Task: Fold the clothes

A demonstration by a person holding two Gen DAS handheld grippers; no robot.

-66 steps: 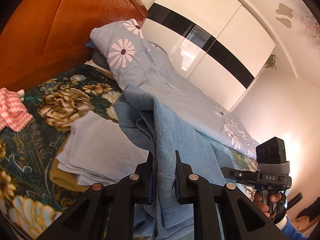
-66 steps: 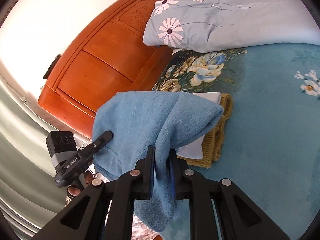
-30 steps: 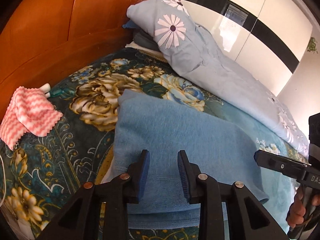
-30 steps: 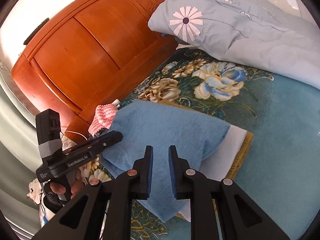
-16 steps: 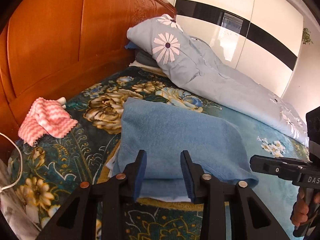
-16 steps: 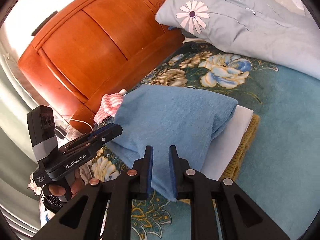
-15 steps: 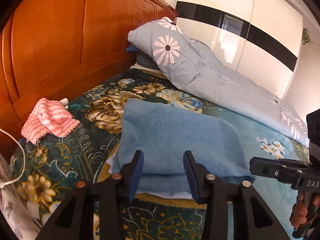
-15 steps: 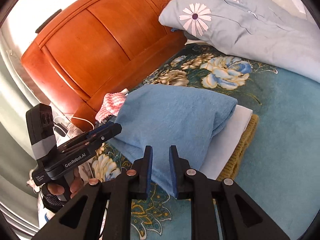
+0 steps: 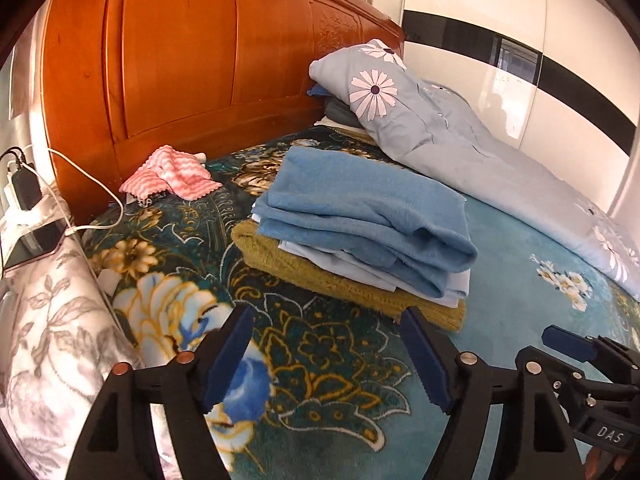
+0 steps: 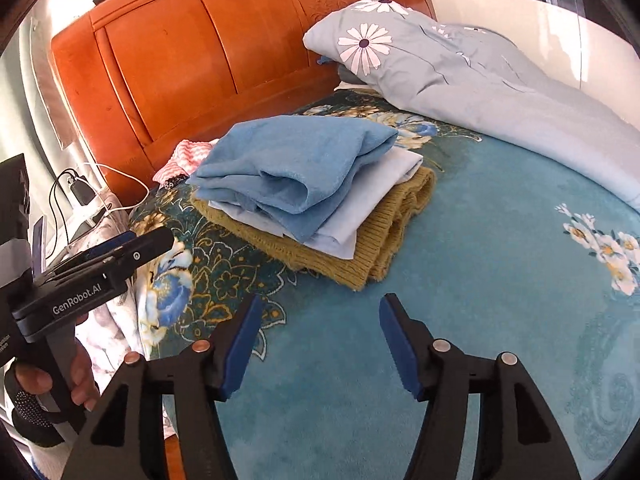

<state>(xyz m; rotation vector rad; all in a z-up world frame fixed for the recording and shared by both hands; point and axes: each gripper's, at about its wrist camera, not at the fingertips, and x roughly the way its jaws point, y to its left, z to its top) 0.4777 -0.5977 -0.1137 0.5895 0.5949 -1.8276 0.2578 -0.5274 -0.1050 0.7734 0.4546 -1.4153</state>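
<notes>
A folded blue fleece garment [image 9: 360, 212] lies on top of a stack on the bed, over a folded pale blue cloth [image 9: 452, 284] and a mustard knit [image 9: 320, 272]. The same stack shows in the right wrist view, with the blue garment [image 10: 292, 156], the pale cloth [image 10: 360, 208] and the knit [image 10: 384, 240]. My left gripper [image 9: 328, 340] is open and empty, a short way in front of the stack. My right gripper [image 10: 320, 326] is open and empty, also short of the stack. The left gripper also shows in the right wrist view [image 10: 124, 248].
A floral teal blanket [image 10: 480, 280] covers the bed. A grey daisy-print duvet [image 9: 460, 136] lies at the back right. A pink zigzag cloth [image 9: 168, 178] lies by the wooden headboard [image 9: 200, 60]. Chargers and white cables [image 9: 36, 200] sit at the left edge.
Both grippers have let go of the blue garment, opened wide and pulled back from the stack. The garment now rests folded on top of the stack.
</notes>
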